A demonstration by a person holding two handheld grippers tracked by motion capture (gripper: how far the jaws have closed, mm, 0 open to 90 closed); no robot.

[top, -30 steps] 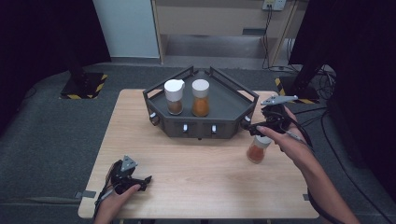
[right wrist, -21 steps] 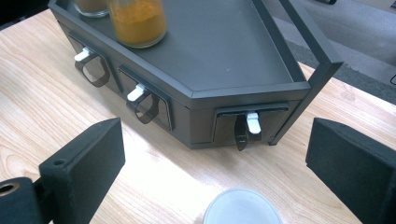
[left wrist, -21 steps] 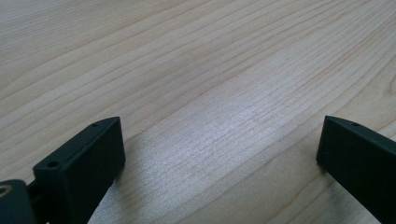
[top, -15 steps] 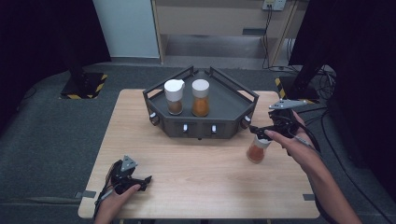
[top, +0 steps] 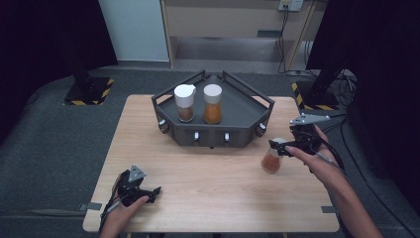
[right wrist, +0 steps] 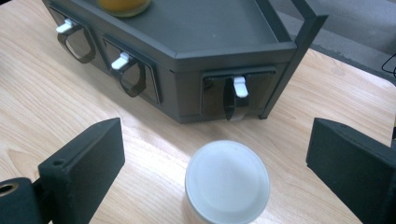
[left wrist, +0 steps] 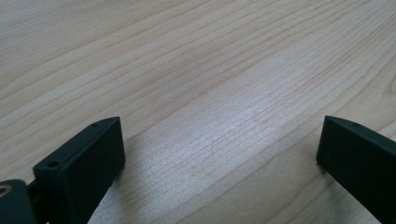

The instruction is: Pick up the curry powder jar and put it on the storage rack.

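- Since the earlier frames my right gripper [top: 292, 144] has drifted outward and nearer to me, lifting off the jar it had been over; my left gripper [top: 141, 191] has not stirred at the near-left corner.
- The wooden table [top: 208, 198] carries one dark hexagonal rack [top: 247, 106] at its far middle.
- Three white-capped spice jars: two stand upright inside the rack [top: 185, 102] [top: 213, 103], the third [right wrist: 227, 183] stands on the table just in front of the rack's right corner.
- My right gripper's jaws are spread wide either side of that third jar's cap, touching nothing; my left gripper's jaws are likewise spread over bare wood.
- Risk, as I judge it: closing off-centre could tip the third jar against the rack.
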